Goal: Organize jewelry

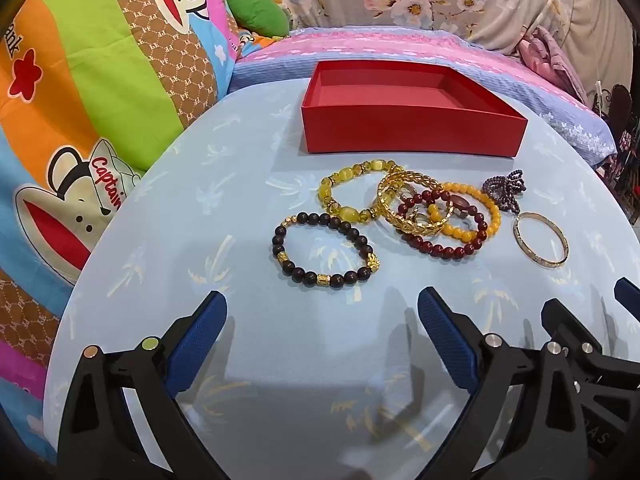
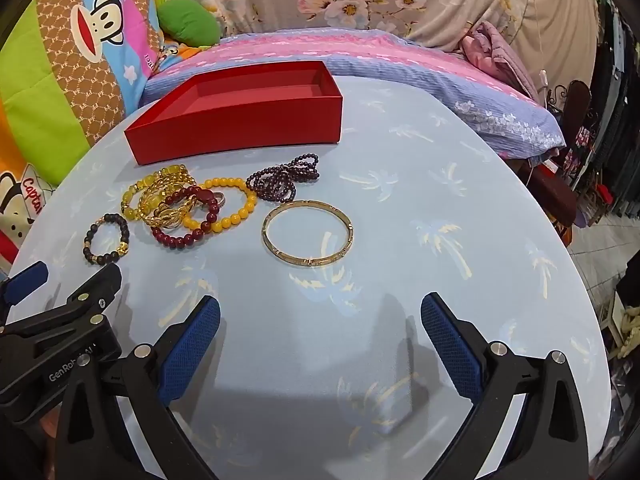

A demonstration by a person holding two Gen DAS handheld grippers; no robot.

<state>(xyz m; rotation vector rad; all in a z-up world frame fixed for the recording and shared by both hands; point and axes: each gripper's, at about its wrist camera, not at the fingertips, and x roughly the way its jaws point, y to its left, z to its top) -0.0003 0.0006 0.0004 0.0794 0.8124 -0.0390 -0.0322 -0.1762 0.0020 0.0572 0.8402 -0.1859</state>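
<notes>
Both tools hover over a round counter [image 1: 168,216] covered in pale blue palm-print cloth. The left tool [image 1: 322,316] is spread wide and grips nothing; the right tool [image 2: 320,318] is likewise spread wide and grips nothing.

View differences: the left wrist view shows the red box [image 1: 412,134] straight ahead with its open interior bare; the right wrist view shows the box at upper left and adds a tiled floor and furniture at the far right edge. Each view catches part of the other tool at its lower corner.

Count, left to right, in front of the box: one dark bead bracelet [image 1: 326,250] lying apart; one yellow-green bead bracelet [image 1: 352,192]; one gold chain bracelet [image 1: 416,208]; one dark red bead bracelet [image 1: 444,236]; one amber bead bracelet [image 1: 480,216], these four overlapping in a heap; one purple bead strand [image 1: 506,192]; one thin gold bangle [image 1: 540,240], lying flat just beside the strand.

Legible writing: "Captain" on the cartoon quilt [image 1: 80,60]; "GenRob" on the left tool's body in the right wrist view.
</notes>
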